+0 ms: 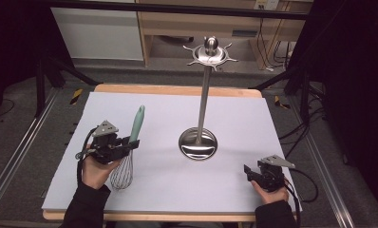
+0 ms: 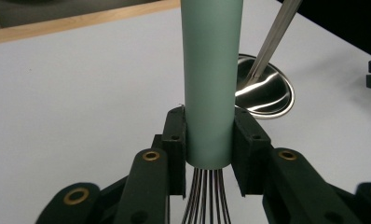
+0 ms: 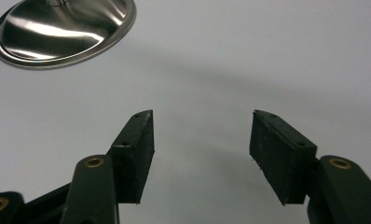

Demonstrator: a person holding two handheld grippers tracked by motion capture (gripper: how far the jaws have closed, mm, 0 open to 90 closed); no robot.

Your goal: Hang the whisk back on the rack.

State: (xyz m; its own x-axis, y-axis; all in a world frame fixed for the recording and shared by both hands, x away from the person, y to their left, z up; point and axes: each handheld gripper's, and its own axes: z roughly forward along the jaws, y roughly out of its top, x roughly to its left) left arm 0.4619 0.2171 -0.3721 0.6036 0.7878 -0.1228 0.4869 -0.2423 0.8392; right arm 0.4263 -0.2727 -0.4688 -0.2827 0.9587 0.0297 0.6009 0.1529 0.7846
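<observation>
A white sheet (image 1: 168, 123) covers a wooden table (image 1: 177, 89) at the centre of the high view, with grey floor, metal rails and loose cables around it, and pale wooden furniture across the top of the frame. Just right of centre stands a steel utensil stand (image 1: 202, 111): a round dished base on the sheet, a thin upright pole, and a hooked crown with a ball knob on top that rises in front of the furniture behind. At lower left of that view the left gripper (image 1: 129, 143) is clamped on a whisk (image 1: 128, 152), its jaws pressed against both sides of the mint-green handle just above where the wires begin; the handle points toward the top of the frame and the wire cage lies toward the bottom edge, beside the person's left hand (image 1: 96, 172). In the left gripper view the handle runs off the top edge and blocks the middle of the scene, and the stand's base shows only in part to its right. Whether the wire cage touches the sheet is hard to make out. At lower right the right gripper (image 1: 247, 171) sits low over bare sheet, jaws spread apart with nothing between them, well apart from the stand's base, which is cut off at the upper left of the right gripper view.
</observation>
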